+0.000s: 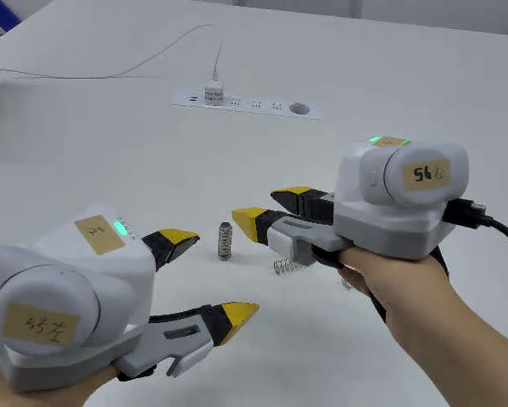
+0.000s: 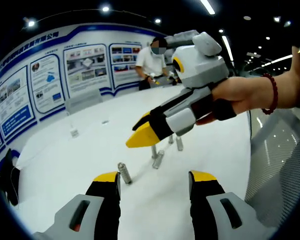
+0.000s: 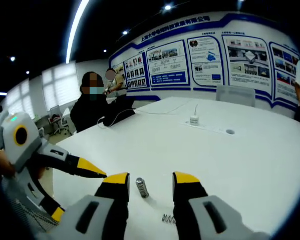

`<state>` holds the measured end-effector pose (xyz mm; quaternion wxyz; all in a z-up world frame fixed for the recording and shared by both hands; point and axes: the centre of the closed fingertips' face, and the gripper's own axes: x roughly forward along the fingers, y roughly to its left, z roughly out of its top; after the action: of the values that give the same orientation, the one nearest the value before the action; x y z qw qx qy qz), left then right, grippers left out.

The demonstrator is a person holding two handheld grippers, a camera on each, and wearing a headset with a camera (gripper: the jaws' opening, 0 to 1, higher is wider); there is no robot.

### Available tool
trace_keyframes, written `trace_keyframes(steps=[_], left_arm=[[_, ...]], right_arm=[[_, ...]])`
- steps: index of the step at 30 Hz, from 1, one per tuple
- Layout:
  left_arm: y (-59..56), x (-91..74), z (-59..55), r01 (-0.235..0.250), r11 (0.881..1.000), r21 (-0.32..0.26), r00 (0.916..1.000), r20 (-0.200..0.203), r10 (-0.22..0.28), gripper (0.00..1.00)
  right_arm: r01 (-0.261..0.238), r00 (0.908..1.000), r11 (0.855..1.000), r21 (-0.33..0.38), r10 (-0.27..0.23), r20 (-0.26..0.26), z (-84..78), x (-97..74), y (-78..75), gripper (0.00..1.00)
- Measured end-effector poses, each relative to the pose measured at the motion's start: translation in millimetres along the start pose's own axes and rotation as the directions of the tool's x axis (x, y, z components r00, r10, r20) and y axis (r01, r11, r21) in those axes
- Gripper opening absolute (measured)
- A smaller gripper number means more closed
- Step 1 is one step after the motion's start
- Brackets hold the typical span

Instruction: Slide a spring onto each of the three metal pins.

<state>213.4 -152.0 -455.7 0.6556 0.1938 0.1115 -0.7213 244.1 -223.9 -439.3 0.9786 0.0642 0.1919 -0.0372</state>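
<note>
While left tongs (image 1: 224, 273) and right tongs (image 1: 255, 206) gape, a pin (image 1: 225, 241) stands between.

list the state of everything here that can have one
left gripper, open, holding nothing
right gripper, open, holding nothing
pin with spring, standing upright, spring on it
loose spring, lying on its side, on no pin
charger, plugged into the power strip, white cable attached

A spring-wrapped pin (image 1: 225, 241) stands between the left gripper (image 1: 211, 275) and right gripper (image 1: 262, 208), both spread wide; a loose spring (image 1: 283, 266) lies under the right.
</note>
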Motion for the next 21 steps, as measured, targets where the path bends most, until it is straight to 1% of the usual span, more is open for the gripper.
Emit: trace_keyframes(steps=[1,4,6,12,13,14,16,21], left_arm=[[-1.1,1.9,1.4,0.007,1.000,0.011,1.0000,-0.001,-0.007,0.56],[-1.8,6.9,3.8,0.017,1.000,0.016,0.9998,-0.004,-0.017,0.55],[-2.3,9.9,5.1,0.030,1.000,0.003,0.9996,-0.004,-0.030,0.53],[-3.1,18.0,8.9,0.046,0.998,-0.042,0.9989,-0.004,-0.046,0.51],[-3.4,19.4,9.3,0.048,0.998,-0.046,0.9988,-0.005,-0.048,0.50],[-3.6,21.9,8.4,0.047,0.997,-0.055,0.9987,-0.015,-0.048,0.49],[-3.9,26.7,7.3,0.046,0.998,-0.049,0.9985,-0.028,-0.047,0.48],[-7.1,36.7,8.6,0.059,0.998,-0.038,0.9977,-0.031,-0.061,0.47]], right_arm=[[0.003,1.0000,1.000,0.003,-0.003,0.006,0.6,-2.9,-1.5,0.35],[0.014,0.9999,1.000,-0.005,-0.014,0.009,0.0,-10.5,-4.7,0.35],[0.023,0.9997,1.000,-0.005,-0.023,0.010,-1.4,-15.6,-7.9,0.35],[0.048,0.9987,0.999,-0.004,-0.048,0.019,-3.1,-31.6,-16.4,0.37],[0.052,0.9984,0.999,-0.005,-0.052,0.020,-3.4,-33.8,-17.8,0.37],[0.057,0.9982,0.998,-0.012,-0.057,0.018,-4.2,-37.2,-19.3,0.37],[0.068,0.9975,0.998,-0.018,-0.067,0.022,-5.3,-42.5,-22.5,0.37],[0.073,0.9971,0.997,-0.020,-0.073,0.021,-10.8,-53.1,-26.9,0.37]])
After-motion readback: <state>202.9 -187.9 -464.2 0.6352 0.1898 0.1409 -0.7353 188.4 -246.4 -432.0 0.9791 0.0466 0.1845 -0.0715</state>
